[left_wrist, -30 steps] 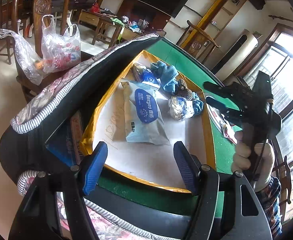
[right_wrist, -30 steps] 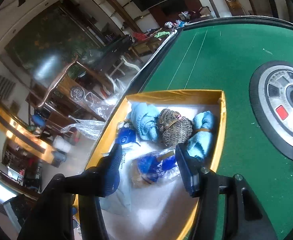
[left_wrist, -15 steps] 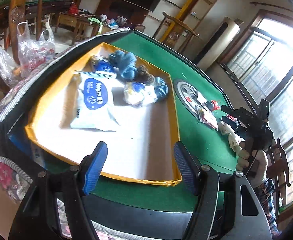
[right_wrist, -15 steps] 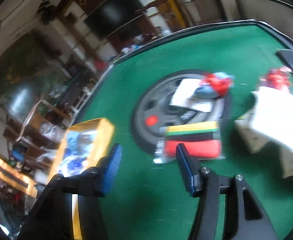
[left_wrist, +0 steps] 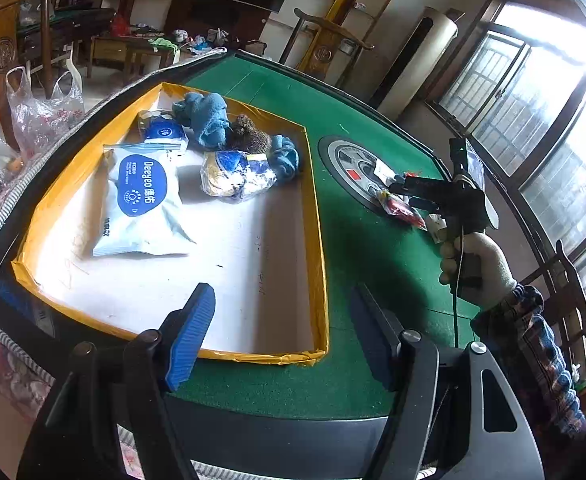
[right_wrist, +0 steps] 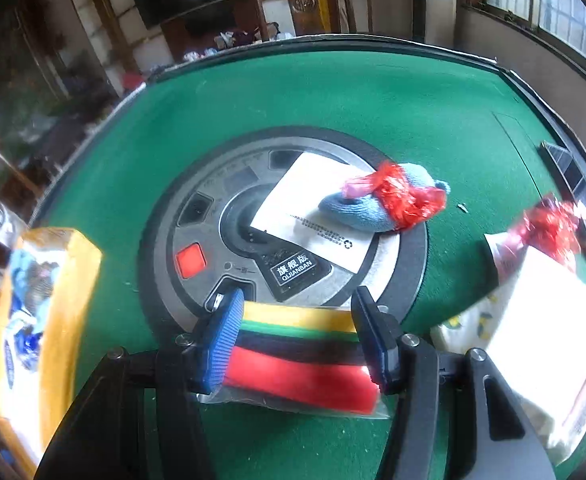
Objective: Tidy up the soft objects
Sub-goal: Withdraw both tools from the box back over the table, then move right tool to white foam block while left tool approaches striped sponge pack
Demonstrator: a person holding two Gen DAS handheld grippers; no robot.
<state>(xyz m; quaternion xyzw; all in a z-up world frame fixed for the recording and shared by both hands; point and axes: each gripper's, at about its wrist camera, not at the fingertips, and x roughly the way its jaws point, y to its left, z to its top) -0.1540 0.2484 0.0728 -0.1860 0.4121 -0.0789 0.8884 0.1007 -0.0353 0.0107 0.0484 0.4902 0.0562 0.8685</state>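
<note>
- The left gripper (left_wrist: pixel 283 336) hangs over the near edge of the green table (left_wrist: pixel 357 248); its jaws stand wide apart and hold nothing.
- Below and ahead of it lies a shallow yellow-rimmed tray (left_wrist: pixel 319 240) with a white floor.
- Inside the tray: a white wet-wipe pack (left_wrist: pixel 143 204) with a blue oval label lies flat towards the left side.
- At the far end of the tray a blue cloth (left_wrist: pixel 207 114), a brown knitted ball (left_wrist: pixel 249 136) and a second blue cloth (left_wrist: pixel 287 156) sit close together; a small blue-and-white packet (left_wrist: pixel 161 130) lies just beside them on the left.
- A crumpled blue-and-white plastic bundle (left_wrist: pixel 237 174) rests near the knitted ball, touching the second blue cloth.
- The right gripper (right_wrist: pixel 297 336), held in a gloved hand (left_wrist: pixel 475 264), sits low over the round grey panel (right_wrist: pixel 201 240) in the table's centre.
- Its jaws are open, one on each side of a bagged striped cloth (right_wrist: pixel 301 356) in yellow, green, black and red. Contact cannot be confirmed.
- The striped cloth lies on the table, overlapping the near rim of the panel, well apart from the tray.
- On the panel a white paper (right_wrist: pixel 317 216) carries a light blue sock bundle (right_wrist: pixel 357 208) tied with red plastic.
- To the right, a white packet (right_wrist: pixel 541 320) lies on the table beside a red plastic scrap (right_wrist: pixel 549 224).
</note>
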